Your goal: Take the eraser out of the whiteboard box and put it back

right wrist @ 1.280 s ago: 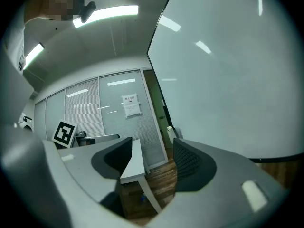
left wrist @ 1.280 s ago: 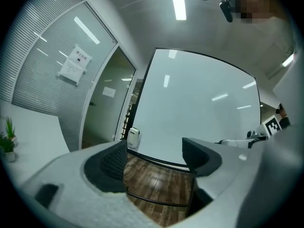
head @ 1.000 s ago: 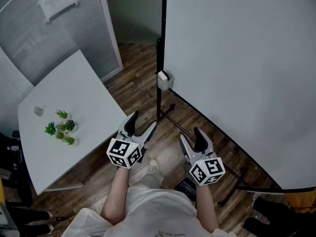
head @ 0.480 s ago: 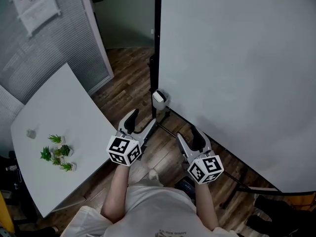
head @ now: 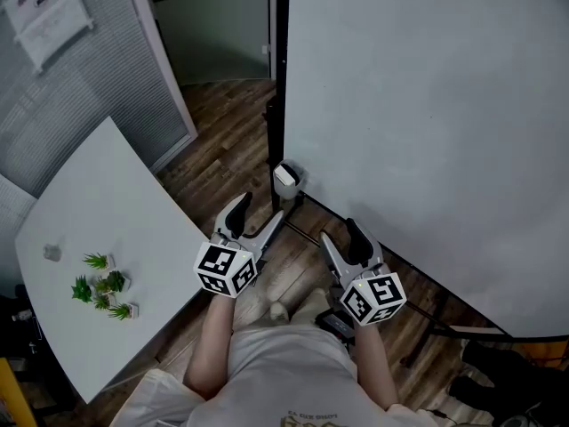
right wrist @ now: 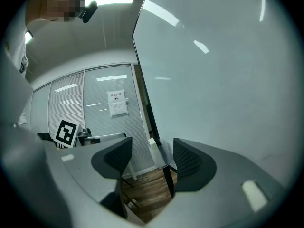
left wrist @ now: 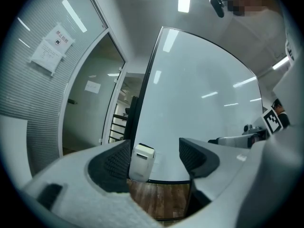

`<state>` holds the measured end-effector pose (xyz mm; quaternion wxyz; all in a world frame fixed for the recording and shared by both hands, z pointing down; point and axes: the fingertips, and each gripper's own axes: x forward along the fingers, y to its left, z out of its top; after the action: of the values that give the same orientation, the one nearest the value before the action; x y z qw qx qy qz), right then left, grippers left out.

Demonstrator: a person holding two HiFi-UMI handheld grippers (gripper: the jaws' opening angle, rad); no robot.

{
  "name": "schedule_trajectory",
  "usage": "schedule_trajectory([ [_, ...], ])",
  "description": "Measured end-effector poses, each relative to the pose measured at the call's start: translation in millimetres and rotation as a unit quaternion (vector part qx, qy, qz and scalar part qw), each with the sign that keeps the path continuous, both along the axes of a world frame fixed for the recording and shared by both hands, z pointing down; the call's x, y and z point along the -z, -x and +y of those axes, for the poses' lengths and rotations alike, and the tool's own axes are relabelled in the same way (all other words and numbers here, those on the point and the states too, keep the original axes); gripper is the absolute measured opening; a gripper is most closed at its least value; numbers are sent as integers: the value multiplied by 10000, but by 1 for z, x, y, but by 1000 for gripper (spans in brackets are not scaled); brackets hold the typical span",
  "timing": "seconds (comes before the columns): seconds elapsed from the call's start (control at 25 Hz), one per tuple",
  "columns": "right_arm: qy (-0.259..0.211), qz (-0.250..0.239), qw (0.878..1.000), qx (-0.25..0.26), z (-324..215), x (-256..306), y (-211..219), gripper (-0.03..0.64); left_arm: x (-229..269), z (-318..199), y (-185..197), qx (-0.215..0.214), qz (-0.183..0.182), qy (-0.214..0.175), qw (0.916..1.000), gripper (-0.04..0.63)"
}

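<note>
The whiteboard box (head: 286, 180) hangs at the lower left corner of the big whiteboard (head: 427, 132), with a white, dark-topped eraser (left wrist: 142, 161) standing in it. My left gripper (head: 258, 213) is open and empty, a short way in front of the box; in the left gripper view the eraser shows just inside the left jaw, untouched. My right gripper (head: 340, 237) is open and empty too, further right along the board's bottom edge. In the right gripper view the box (right wrist: 159, 155) shows between the jaws, some way off.
A white table (head: 107, 238) with small green plants (head: 102, 286) stands at the left, close to my left arm. The board's black post (head: 277, 87) and stand legs (head: 307, 234) cross the wooden floor. A glass partition (head: 80, 69) and a doorway lie behind.
The person has stepped toward the whiteboard, so both grippers are nearer the box than before. Both stay open and empty.
</note>
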<state>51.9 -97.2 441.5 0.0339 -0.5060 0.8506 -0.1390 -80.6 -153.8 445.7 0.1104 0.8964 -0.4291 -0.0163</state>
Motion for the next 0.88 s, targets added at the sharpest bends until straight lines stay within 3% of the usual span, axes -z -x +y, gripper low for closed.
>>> schedule_trajectory([
  [0.88,-206,-11,9995,231,-32,2,5,267,-2,-36,-15,-72,-259,-105,9996,310],
])
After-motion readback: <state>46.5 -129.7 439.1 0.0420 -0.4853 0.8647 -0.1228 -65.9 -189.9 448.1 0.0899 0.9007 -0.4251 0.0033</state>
